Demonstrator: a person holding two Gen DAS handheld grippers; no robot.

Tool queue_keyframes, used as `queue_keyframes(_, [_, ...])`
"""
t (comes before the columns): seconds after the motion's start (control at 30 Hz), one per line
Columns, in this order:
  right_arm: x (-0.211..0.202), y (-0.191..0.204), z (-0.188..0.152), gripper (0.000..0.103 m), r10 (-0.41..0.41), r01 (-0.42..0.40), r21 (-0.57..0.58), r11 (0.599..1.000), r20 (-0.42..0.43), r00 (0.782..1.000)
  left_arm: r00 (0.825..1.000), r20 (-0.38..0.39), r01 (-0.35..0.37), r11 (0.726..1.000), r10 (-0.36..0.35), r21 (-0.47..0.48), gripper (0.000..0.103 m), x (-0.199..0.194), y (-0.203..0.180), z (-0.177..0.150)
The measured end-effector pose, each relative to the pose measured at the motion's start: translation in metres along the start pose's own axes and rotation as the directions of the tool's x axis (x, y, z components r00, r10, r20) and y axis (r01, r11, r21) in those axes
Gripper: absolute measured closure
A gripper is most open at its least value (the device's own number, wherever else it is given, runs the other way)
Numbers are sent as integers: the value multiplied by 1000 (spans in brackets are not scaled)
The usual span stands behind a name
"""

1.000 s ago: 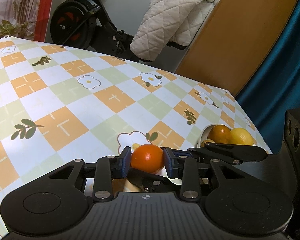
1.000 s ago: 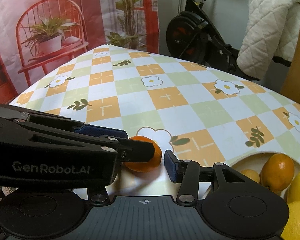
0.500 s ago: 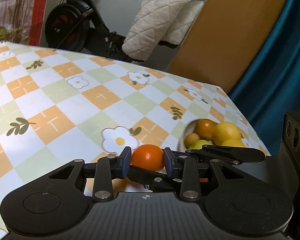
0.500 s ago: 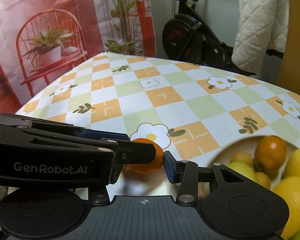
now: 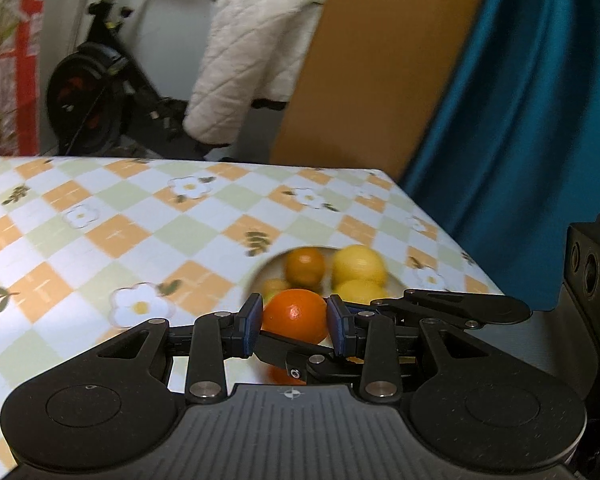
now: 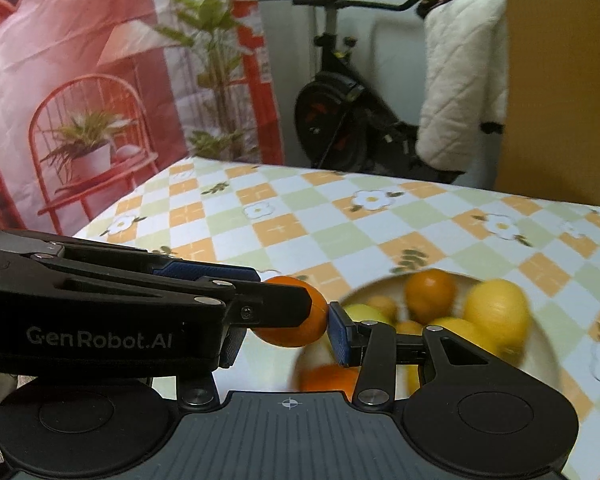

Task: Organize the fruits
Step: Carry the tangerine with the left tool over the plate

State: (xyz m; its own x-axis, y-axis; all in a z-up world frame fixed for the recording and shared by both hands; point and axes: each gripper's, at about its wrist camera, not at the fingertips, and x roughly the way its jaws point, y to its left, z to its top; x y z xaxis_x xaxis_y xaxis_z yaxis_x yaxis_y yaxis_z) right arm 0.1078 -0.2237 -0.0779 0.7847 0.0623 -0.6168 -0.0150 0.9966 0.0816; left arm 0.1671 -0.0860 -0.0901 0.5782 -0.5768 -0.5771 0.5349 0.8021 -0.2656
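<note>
Between the blue pads of the left claw (image 5: 294, 322) sits an orange (image 5: 296, 314), carried above the near edge of a pale bowl (image 6: 540, 356) on the flower-checked worktop (image 5: 140, 236). The left claw is closed to the fruit's width, one pad pressing each side at about its widest girth, and the fruit looks clear of the worktop.

By its look the orange should handle as a firm, fairly light ball: the rind gives a little, so the pads can bite without bruising, but the round, glossy skin could roll or squirt out if the hold drifts off the middle. A hold across the equator, as here, seems the safest.

The bowl already holds another orange (image 5: 305, 266), two lemons (image 5: 358, 266) and some smaller fruit, blurred and hard to name. A drop from height could knock them about, so a low release looks wise.

The right claw (image 6: 324, 332) has only one finger plainly in sight, its blue pad just beside the carried orange; the other finger is hidden behind the left claw's arm, so I cannot tell how far it stands open. It seems to grip nothing.
</note>
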Motion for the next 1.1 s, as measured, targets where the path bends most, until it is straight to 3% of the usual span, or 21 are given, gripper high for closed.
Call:
queue_keyframes(0.43, [-47,-56,-34,63,-78,76,100,992,18,997,995,-64,84,991,-77,104,66,25,-59,-9])
queue_keyframes(1.1, [-39,-69,-62,63,-80,85,167,982,-41,996,988,-144,77,986,-55,150,66,41,-65,-21])
